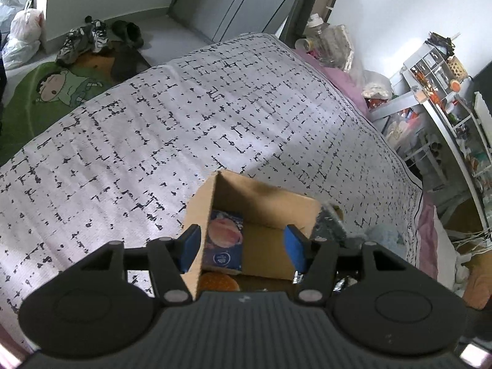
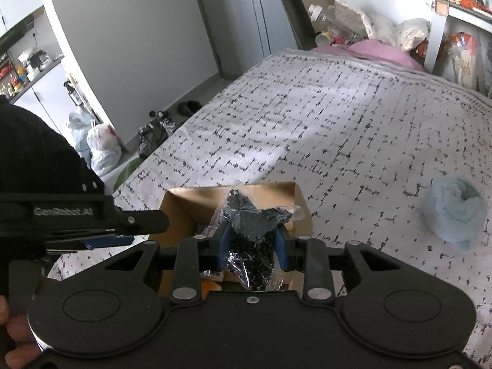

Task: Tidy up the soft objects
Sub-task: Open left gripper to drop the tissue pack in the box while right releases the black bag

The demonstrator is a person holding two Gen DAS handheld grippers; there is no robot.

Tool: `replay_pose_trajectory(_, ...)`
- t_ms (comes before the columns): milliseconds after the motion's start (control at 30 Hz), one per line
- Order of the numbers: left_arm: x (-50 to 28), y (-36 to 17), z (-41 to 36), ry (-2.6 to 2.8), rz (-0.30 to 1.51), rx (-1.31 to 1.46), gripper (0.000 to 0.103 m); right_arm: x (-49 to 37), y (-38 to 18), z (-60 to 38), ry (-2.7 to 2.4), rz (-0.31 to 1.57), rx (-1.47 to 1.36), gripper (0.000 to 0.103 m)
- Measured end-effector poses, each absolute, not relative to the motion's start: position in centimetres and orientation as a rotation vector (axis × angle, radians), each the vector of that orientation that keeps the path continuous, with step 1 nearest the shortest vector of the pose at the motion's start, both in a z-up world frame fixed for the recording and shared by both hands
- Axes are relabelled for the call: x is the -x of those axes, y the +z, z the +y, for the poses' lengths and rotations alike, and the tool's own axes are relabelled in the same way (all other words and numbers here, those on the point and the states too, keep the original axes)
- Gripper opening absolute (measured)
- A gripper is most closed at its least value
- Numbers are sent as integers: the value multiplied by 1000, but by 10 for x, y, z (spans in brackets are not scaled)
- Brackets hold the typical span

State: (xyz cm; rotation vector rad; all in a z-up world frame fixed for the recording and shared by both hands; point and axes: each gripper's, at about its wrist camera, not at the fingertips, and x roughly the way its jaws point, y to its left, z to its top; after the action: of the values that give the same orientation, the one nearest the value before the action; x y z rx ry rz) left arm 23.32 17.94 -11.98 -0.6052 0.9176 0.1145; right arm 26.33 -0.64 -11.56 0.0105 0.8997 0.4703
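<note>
Above the cardboard box (image 2: 184, 212) near the bed's (image 1: 153, 129) edge, right tongs (image 2: 252, 246) grip a clear bag of black bits (image 2: 252, 230); left tongs (image 1: 243, 249) straddle the box's wall, parted. Open quilt beyond.

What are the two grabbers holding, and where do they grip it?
The right gripper holds a clear bag of black bits around its middle, over the cardboard box. The left gripper holds nothing.

Cardboard box (image 1: 261, 206) set on the bed (image 1: 153, 129); tissue pack (image 1: 226, 240) stood inside against its left wall; clear bag (image 2: 252, 233) held above the box; towel bundle (image 2: 455, 212) laid to the box's right; shoes (image 1: 83, 38) on the floor beyond the bed
</note>
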Motion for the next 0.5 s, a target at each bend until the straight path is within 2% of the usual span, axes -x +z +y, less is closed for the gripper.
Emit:
replay_pose_trajectory(33,-233,-119,180,112,918,603,59,-265,-116,-6,472,906,-12,53)
replay_pose_trajectory(100,-231,-117,182,113,924,611,64,-264,-114,-7,450,877,-1,74)
replay_pose_trajectory(500,-227,-92,173,113,907,589,74,-269,-92,-55,359,834,-131,89)
